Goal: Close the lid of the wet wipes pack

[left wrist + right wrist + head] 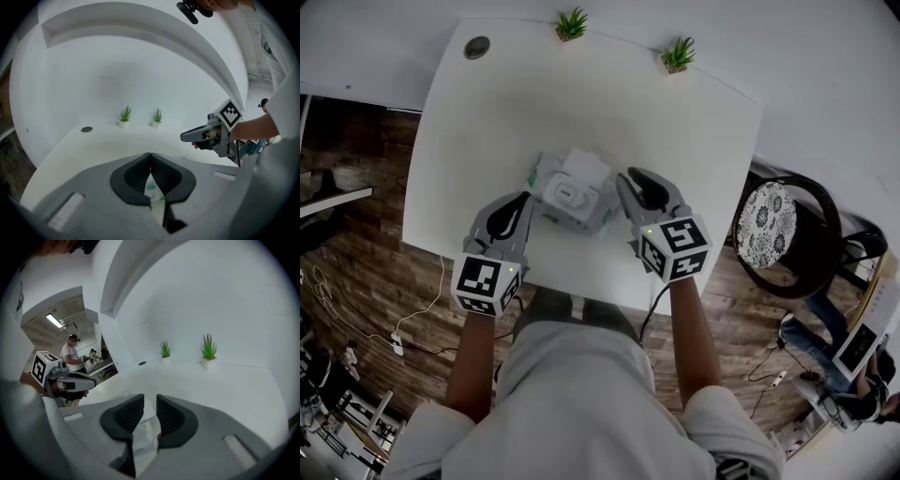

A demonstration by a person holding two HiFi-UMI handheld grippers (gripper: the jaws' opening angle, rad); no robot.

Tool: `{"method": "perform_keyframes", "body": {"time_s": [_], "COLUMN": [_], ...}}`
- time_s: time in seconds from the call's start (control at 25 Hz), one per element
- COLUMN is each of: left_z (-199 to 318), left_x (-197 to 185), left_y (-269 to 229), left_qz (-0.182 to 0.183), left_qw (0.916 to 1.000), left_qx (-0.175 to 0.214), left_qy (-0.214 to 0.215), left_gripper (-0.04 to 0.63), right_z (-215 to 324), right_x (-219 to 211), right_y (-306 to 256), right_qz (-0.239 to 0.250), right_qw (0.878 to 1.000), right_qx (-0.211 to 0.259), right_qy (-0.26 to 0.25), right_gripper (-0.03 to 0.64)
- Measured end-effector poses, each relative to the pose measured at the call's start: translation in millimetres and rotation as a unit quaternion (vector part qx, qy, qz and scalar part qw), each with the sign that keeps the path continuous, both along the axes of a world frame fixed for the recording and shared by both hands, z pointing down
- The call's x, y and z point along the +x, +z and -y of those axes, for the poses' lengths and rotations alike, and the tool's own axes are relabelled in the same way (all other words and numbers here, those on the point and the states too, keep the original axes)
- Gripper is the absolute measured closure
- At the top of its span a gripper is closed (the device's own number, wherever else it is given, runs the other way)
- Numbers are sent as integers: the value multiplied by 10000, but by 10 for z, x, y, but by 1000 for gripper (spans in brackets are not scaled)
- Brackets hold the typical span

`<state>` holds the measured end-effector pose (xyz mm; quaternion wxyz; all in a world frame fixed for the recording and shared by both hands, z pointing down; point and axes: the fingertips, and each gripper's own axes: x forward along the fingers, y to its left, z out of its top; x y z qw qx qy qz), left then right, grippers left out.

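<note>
White wipes pack (570, 192) beside right claw (636, 180)

The head view looks steeply down on the desk (469, 150); both gripper views look low across it. All three share its potted plants (572, 24).

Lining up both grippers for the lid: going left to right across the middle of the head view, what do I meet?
left gripper → wet wipes pack → right gripper → patterned chair

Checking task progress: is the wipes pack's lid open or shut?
Open, apparently: the white lid stands flipped up behind the oval opening on the pack.
</note>
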<state>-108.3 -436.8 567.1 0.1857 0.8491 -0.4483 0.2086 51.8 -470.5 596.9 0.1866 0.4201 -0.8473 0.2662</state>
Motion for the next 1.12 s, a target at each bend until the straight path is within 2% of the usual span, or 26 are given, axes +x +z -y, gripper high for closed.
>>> {"method": "perform_keyframes", "body": {"time_s": [0.48, 0.64, 1.12], "left_z": [-41, -25, -50], "left_x": [-8, -7, 75], "left_y": [128, 154, 222], "left_qz": [18, 17, -39], "left_qw": [9998, 9997, 9992], "left_qx": [-157, -193, -281], "left_qy": [112, 139, 288], "left_gripper": [586, 586, 586], "right_z": [274, 318, 361], "right_x": [-277, -380, -477], "right_y": [317, 435, 638], "right_qz": [174, 241, 297], "right_qw": [9958, 9906, 9789], "right_qx": [-532, -867, -1370], "right_qy": [-724, -1035, -1485], "right_gripper": [529, 529, 503]}}
